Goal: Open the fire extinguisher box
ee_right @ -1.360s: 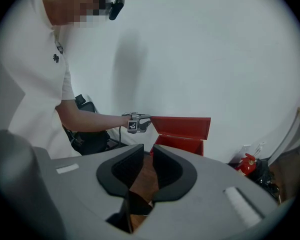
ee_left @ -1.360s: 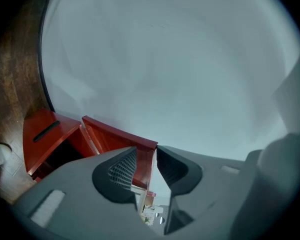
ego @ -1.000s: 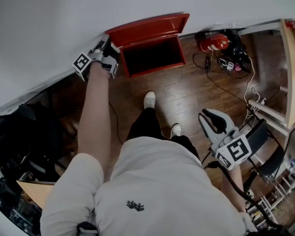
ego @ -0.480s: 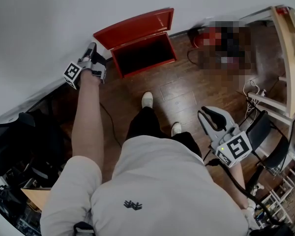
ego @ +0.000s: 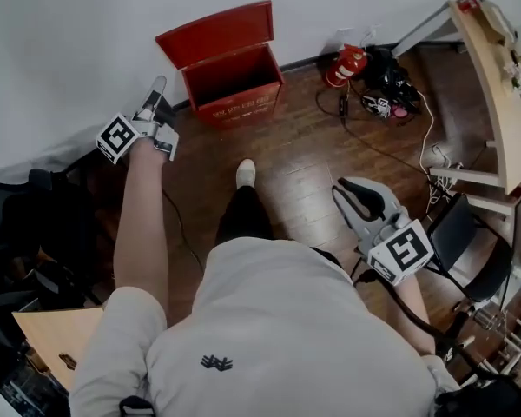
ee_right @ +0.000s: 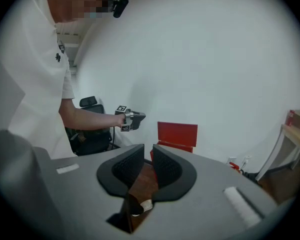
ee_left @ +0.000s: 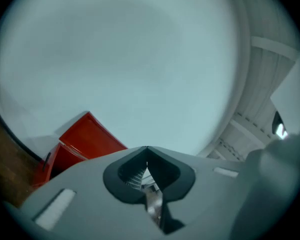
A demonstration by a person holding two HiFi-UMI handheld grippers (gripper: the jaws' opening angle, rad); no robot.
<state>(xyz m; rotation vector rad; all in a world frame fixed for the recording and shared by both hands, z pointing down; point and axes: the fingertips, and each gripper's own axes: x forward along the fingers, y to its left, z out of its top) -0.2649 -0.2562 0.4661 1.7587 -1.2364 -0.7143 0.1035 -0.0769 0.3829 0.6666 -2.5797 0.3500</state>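
Observation:
The red fire extinguisher box (ego: 232, 83) stands on the wooden floor against the white wall, its lid (ego: 215, 33) raised and leaning back, the inside dark. My left gripper (ego: 159, 87) is held out to the left of the box, apart from it, shut with nothing between its jaws. In the left gripper view its tips (ee_left: 147, 148) meet, and the box (ee_left: 72, 151) shows at the lower left. My right gripper (ego: 352, 191) hangs low at my right side, open by a narrow gap (ee_right: 148, 146) and holding nothing; the box (ee_right: 176, 135) lies far ahead of it.
A red fire extinguisher (ego: 347, 62) lies on the floor right of the box among tangled cables (ego: 378, 102). A wooden desk (ego: 495, 85) and a black chair (ego: 464, 233) stand at the right. Dark furniture (ego: 26, 224) fills the left. My shoe (ego: 245, 174) points at the box.
My left gripper has drawn back from the lid's left corner, down and to the left. The lid stays up. The right gripper has hardly moved.

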